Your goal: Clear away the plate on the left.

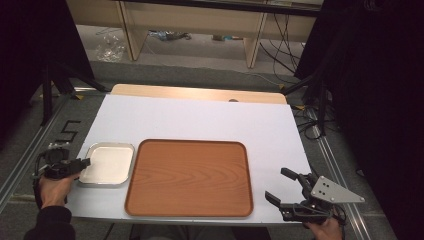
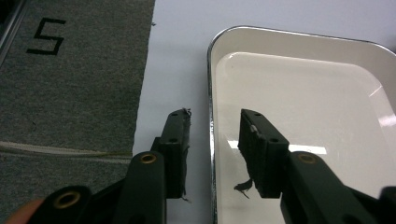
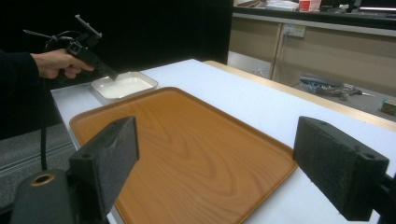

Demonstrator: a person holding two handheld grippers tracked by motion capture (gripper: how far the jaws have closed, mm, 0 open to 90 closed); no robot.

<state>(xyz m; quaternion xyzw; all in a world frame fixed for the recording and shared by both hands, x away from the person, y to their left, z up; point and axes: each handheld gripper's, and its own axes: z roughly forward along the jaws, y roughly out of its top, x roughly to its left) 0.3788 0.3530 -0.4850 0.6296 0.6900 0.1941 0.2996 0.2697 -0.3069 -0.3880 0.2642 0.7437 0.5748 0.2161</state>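
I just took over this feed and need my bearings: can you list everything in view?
white tray: 1, white with metal rim, near left of table, beside wooden tray
wooden tray: 1, brown, near centre of table
table: 1, white top with wood far edge
floor marking "5": 1, black, carpet left of table
shelving: pale wood, beyond table
left gripper: 1, black, jaws astride white tray's rim, not pressing
right gripper: 1, black, open, near right corner

My left gripper (image 1: 84, 163) reaches in from the near left, jaws narrowed, seemingly not yet pressing. My right gripper (image 1: 280, 186) waits near right, jaws wide apart.
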